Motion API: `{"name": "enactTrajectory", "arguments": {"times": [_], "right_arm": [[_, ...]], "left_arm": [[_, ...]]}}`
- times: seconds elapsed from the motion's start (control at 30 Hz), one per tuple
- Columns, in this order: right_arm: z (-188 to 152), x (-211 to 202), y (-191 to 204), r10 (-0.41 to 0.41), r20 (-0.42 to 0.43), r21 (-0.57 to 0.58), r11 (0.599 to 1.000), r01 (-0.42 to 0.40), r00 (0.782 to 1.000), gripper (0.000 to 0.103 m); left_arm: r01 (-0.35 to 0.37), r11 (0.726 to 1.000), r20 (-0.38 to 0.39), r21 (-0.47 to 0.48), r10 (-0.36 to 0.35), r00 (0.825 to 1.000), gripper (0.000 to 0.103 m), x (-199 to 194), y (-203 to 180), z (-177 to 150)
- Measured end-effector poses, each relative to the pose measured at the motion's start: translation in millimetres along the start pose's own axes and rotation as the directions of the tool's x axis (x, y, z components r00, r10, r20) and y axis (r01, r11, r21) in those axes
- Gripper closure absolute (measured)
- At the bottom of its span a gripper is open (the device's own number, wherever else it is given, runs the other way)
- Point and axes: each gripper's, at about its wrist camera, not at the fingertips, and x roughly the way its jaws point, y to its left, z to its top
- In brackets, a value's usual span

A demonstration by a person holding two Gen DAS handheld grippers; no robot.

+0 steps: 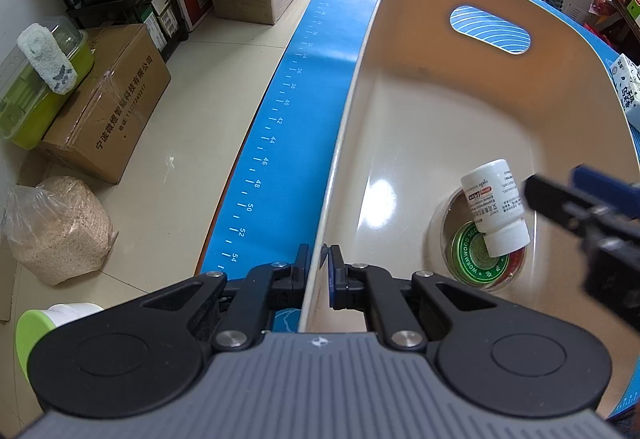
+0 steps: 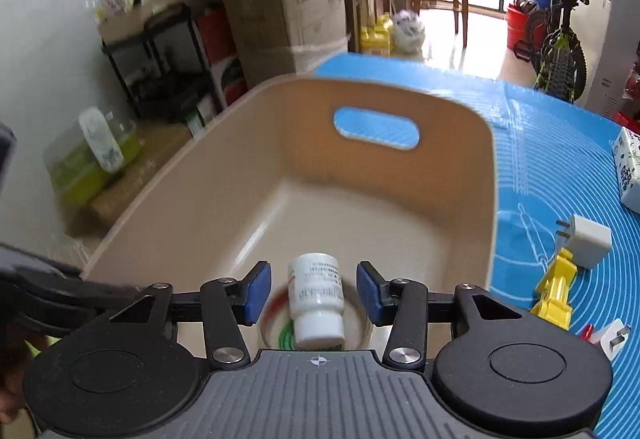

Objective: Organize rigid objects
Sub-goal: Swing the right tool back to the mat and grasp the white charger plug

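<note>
Inside the bin [image 2: 460,175], the far floor toward its handle slot [image 2: 376,128] lies bare, open from above. At the bin's near end a bottle [image 2: 318,303] lies on a round tin [image 1: 476,259], filling that corner. The left gripper [image 1: 319,271] clamps the bin's near-left rim, blocking entry there.

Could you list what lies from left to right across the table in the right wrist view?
Beige bin → yellow toy → white charger → patterned box.
</note>
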Motion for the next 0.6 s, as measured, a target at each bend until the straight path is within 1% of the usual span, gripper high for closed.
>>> {"name": "enactTrajectory", "arguments": {"times": [0.07, 0.2, 0.33, 0.4, 0.47, 0.6], "right_arm": [[3.7, -8.8, -4.7, -0.01, 0.032, 0.007, 1.0, 0.01, 0.999, 0.039], [7.6, -31.7, -21.2, -0.023, 0.097, 0.029, 0.999, 0.021, 0.995, 0.038], [6.1, -53.8, -46.7, -0.064, 0.151, 0.059, 0.997, 0.056, 0.986, 0.037], [2.1, -63.6, -64.2, -0.102, 0.174, 0.092, 0.992, 0.087, 0.98, 0.037], [-4.6, -71.1, -84.8, -0.146, 0.18, 0.129, 0.984, 0.123, 0.973, 0.037], [-20.6, -78.3, -125.3, -0.223, 0.159, 0.174, 0.965, 0.196, 0.962, 0.037]], "left_arm": [[0.0, 1.0, 0.0, 0.0, 0.0, 1.0, 0.093, -0.1, 0.1, 0.3], [0.0, 1.0, 0.0, 0.0, 0.0, 1.0, 0.093, -0.1, 0.1, 0.3], [0.0, 1.0, 0.0, 0.0, 0.0, 1.0, 0.093, -0.6, 0.7, 0.5], [0.001, 1.0, 0.0, 0.0, -0.001, 1.0, 0.093, -0.5, 0.6, 0.5], [0.001, 1.0, 0.0, 0.0, -0.001, 1.0, 0.093, -0.5, 0.6, 0.6], [0.002, 1.0, -0.001, 0.0, -0.002, 1.0, 0.093, -0.4, 1.4, 0.2]]}}
